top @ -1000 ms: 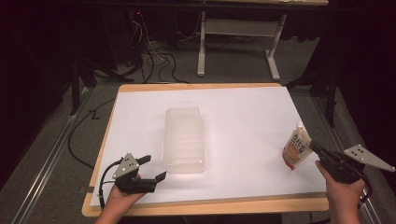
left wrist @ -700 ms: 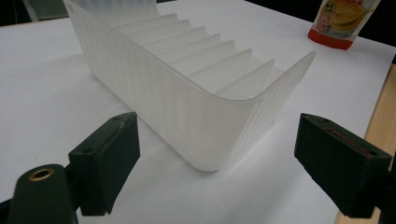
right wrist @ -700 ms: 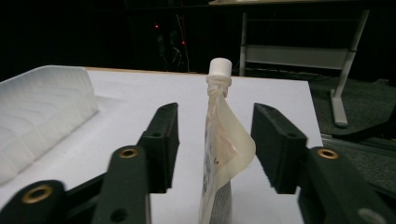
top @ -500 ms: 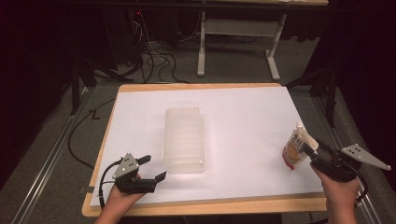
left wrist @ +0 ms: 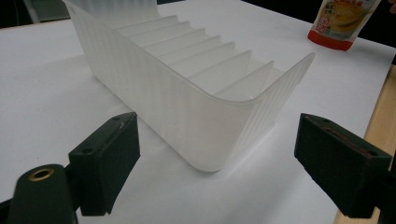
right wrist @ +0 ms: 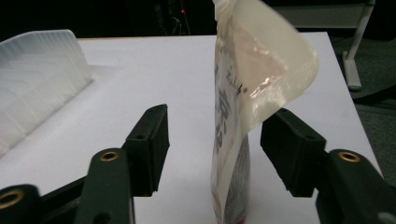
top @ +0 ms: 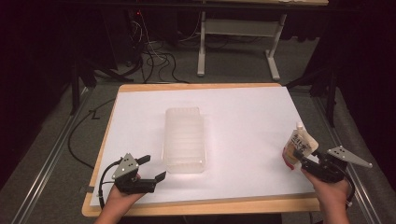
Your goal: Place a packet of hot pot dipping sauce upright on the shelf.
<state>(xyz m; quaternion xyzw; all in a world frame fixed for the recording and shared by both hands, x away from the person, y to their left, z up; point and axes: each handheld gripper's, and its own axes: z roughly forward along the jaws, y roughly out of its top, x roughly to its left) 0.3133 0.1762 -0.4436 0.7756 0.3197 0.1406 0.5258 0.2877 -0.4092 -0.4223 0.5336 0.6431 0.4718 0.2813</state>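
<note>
Right now my right gripper point(top: 295, 157) has its jaws spread with the pouch point(top: 299, 145) standing upright between them. They have just been opening and then eased in a little, and in the right gripper view I see a gap on each side of the pouch point(right wrist: 233, 140), so nothing is pinched yet. The right-hand pad sits closer to the pouch's curled flap than the left-hand pad does to its flat face; whether that flap brushes the pad I cannot tell.

My left gripper point(top: 150, 169) is released too, jaws wide apart and holding nothing, resting low over the white sheet point(top: 243, 121) just short of the near end of the clear tray point(top: 183, 140).

From the left gripper view I get the tray point(left wrist: 187, 93) close up: its rounded end lies straight ahead between the two jaws, not touching either, and I can make out the row of thin dividers inside it. Beyond it, far off to the upper right, is the pouch's red bottom edge.

From the high view, the pouch stands near the right edge of the sheet, well apart from the tray.
</note>
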